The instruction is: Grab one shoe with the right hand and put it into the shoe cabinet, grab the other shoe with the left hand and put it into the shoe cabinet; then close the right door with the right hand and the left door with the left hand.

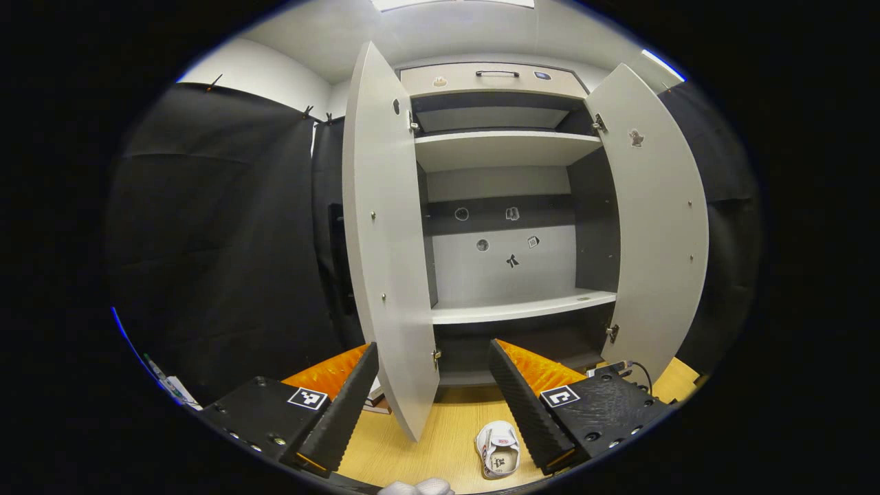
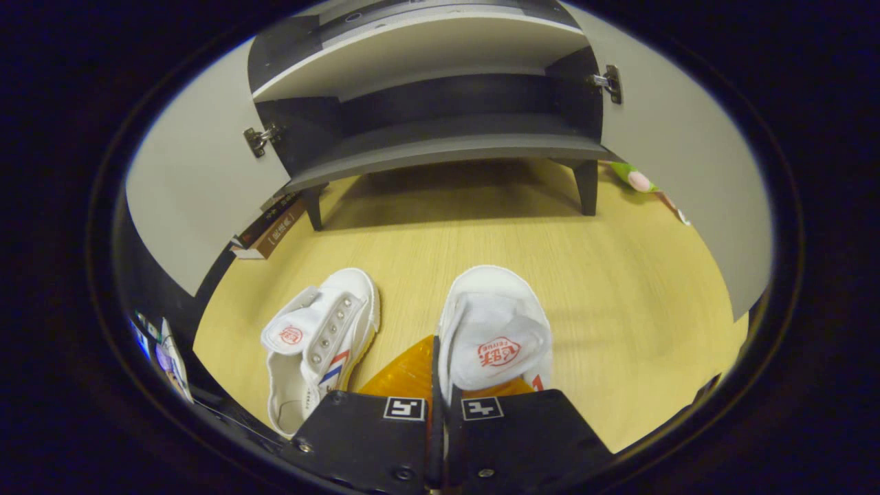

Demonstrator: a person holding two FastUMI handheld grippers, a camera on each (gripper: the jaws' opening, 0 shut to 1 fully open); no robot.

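The shoe cabinet point(image 1: 505, 206) is the biggest thing here, and in the left gripper view it stands straight ahead at 12 o'clock with both doors swung wide. The left door point(image 1: 385, 234) sticks out toward the camera, and its bottom edge comes down between the two fingers of the left gripper point(image 1: 433, 392). The right door point(image 1: 660, 220) swings out at 2 o'clock. Between the doors there is lots of open room, with a bare lower shelf point(image 1: 522, 308) and a bare upper shelf point(image 1: 505, 148). The left gripper is spread wide and holds nothing. Low at 6 o'clock one white shoe point(image 1: 498, 448) lies on the wooden floor point(image 1: 426, 440), just beside the right-hand finger. The right gripper view looks down at the floor point(image 2: 619, 275), so both shoes can be seen. The cabinet's bottom shelf point(image 2: 447, 148) and its legs sit at 12 o'clock, with a wide clear strip of floor in front. The right gripper point(image 2: 437, 371) has its fingers squeezed nearly together on the side edge of the right shoe point(image 2: 496, 330). The left shoe point(image 2: 320, 340) lies free at 9 o'clock, near the other shoe but not touching it. Some books point(image 2: 269, 230) lie by the left door at 10 o'clock, and a small green and pink toy point(image 2: 636, 179) peeks out at 2 o'clock.
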